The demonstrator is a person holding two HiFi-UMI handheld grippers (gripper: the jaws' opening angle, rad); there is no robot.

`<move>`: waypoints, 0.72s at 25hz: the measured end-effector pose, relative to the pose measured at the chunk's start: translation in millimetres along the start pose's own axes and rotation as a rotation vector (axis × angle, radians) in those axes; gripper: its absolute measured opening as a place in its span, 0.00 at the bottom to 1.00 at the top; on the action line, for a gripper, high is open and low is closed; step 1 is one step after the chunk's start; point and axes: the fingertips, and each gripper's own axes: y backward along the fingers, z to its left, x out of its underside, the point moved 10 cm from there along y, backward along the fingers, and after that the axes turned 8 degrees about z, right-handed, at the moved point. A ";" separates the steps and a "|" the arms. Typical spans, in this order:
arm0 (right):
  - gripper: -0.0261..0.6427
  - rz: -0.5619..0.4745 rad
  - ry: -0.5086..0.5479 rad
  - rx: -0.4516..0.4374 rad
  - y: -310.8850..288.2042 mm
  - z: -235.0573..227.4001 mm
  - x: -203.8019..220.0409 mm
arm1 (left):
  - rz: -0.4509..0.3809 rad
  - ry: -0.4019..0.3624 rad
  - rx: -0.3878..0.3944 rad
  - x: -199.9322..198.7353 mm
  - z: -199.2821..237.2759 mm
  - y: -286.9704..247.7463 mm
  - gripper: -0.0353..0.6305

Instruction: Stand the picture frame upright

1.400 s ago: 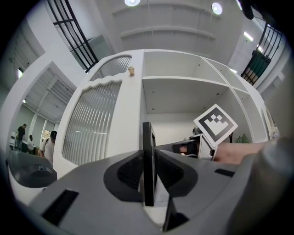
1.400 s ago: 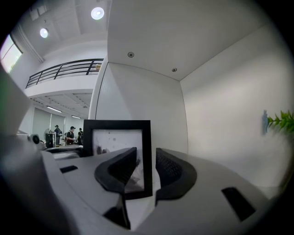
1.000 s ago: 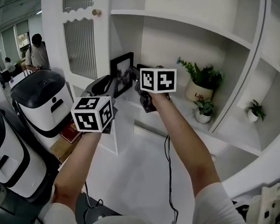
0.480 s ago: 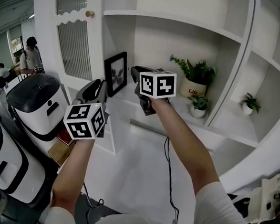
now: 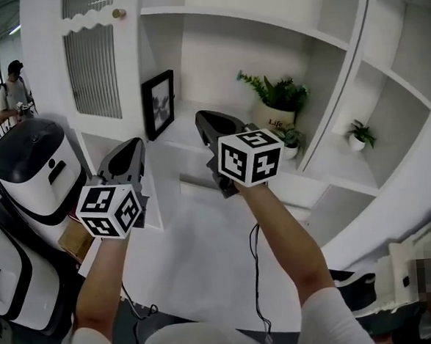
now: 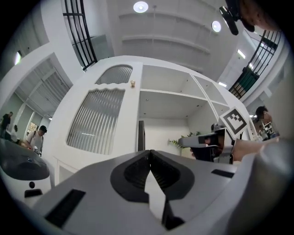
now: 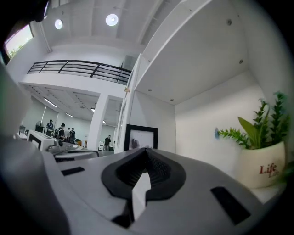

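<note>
Picture frame [image 5: 158, 104] bordered black. Shelf unit [image 5: 214, 50] painted white; cabinet door [image 5: 90, 62] ribbed in vertical lines. Plant [image 5: 272, 94] green; pot [image 7: 259, 165] white, lettered red. Left gripper [image 6: 150, 151], right gripper [image 7: 146, 149] coloured grey, padded black; cubes patterned with black-and-white squares.

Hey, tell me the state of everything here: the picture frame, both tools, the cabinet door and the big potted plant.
Picture frame: standing upright on the shelf.
Left tool: jaws just closed, shut, nothing between them.
Right tool: jaws just closed, shut, nothing between them.
Cabinet door: closed.
Potted plant: upright.
</note>
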 end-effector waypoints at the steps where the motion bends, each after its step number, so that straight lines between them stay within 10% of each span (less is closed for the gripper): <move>1: 0.05 -0.003 0.005 0.016 9.8 4.6 3.9 | 0.005 0.005 0.016 2.4 0.6 2.8 0.08; 18: 0.05 -0.008 -0.054 0.378 178.1 94.6 97.2 | 0.004 0.011 0.172 31.7 46.2 99.8 0.08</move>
